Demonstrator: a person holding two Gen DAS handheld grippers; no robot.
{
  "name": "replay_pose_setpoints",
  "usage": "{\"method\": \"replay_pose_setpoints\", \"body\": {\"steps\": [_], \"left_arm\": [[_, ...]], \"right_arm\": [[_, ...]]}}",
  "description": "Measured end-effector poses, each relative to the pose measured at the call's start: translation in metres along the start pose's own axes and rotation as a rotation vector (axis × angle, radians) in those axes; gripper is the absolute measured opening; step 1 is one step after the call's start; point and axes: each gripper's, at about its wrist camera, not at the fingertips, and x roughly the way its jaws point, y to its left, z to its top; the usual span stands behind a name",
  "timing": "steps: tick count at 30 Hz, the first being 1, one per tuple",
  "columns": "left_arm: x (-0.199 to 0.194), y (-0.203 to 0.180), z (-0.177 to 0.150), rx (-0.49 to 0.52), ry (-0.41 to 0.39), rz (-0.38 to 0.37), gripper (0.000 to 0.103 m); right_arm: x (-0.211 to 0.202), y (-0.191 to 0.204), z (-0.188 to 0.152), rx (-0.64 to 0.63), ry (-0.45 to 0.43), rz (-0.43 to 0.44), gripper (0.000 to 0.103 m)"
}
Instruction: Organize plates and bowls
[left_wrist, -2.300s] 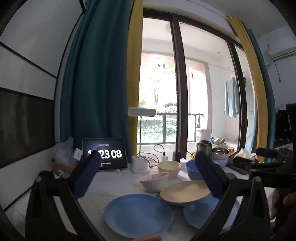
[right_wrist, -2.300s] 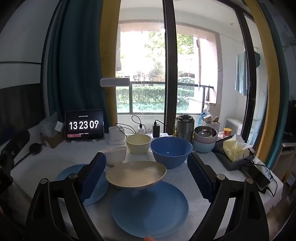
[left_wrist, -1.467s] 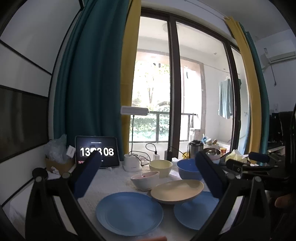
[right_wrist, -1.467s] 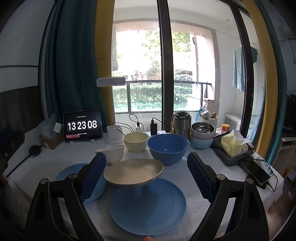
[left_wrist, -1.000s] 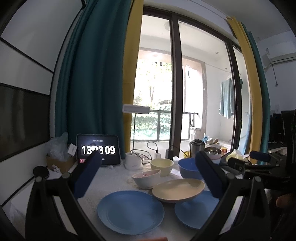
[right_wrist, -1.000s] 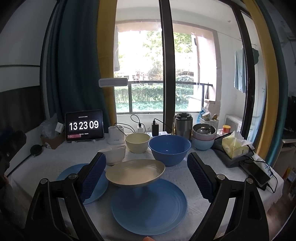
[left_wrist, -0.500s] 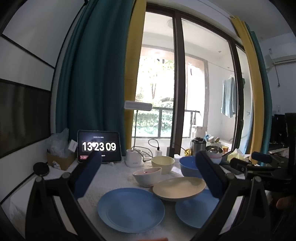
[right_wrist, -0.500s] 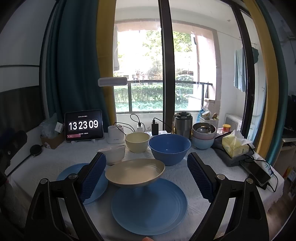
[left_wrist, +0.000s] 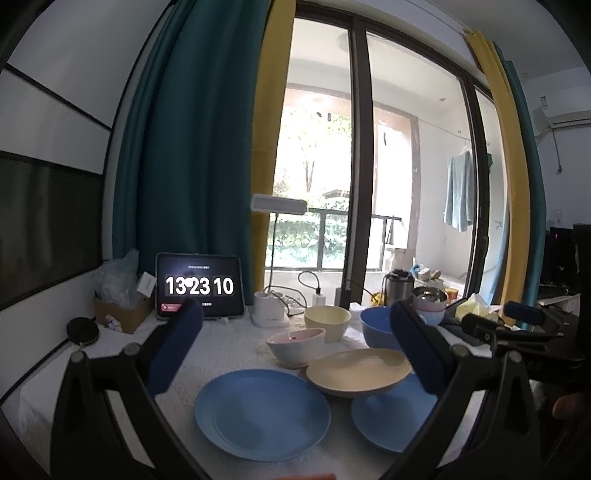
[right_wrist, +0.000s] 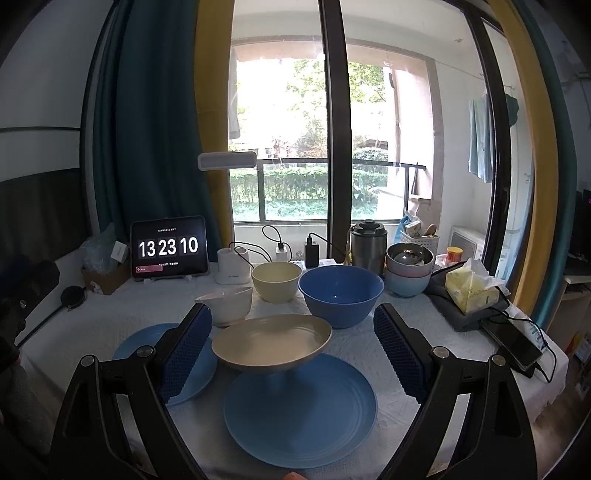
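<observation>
On the white-clothed table lie two blue plates, one on the left (left_wrist: 262, 410) (right_wrist: 173, 363) and one on the right (right_wrist: 299, 406) (left_wrist: 391, 415). A cream dish (right_wrist: 271, 341) (left_wrist: 358, 371) rests between them, its edge over the right plate. Behind stand a white bowl (right_wrist: 227, 304), a cream bowl (right_wrist: 277, 280) and a large blue bowl (right_wrist: 340, 293). My left gripper (left_wrist: 295, 347) is open and empty above the table's front. My right gripper (right_wrist: 291, 350) is open and empty, its fingers either side of the cream dish, apart from it.
A tablet clock (right_wrist: 168, 247), a white lamp base (right_wrist: 232, 271), chargers and a steel jug (right_wrist: 367, 245) line the back. Stacked bowls (right_wrist: 408, 273), a tissue pack (right_wrist: 471, 290) and a phone (right_wrist: 513, 345) sit at the right. A cardboard box (left_wrist: 122, 314) stands at the left.
Both grippers stay open and empty. The views shift only slightly; the dishes have not moved. The clock has advanced to 13:23:10.
</observation>
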Motion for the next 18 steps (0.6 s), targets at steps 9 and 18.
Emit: {"method": "replay_pose_setpoints", "body": {"steps": [9, 18], "left_arm": [[0.0007, 0.0026, -0.0008, -0.009, 0.01, 0.005, 0.102], [0.0058, 0.0031, -0.0026, -0.008, 0.023, 0.006, 0.102]], "right_arm": [[0.0016, 0.002, -0.0008, -0.003, 0.003, 0.001, 0.092], [0.0037, 0.0038, -0.0018, -0.002, 0.008, 0.003, 0.092]]}}
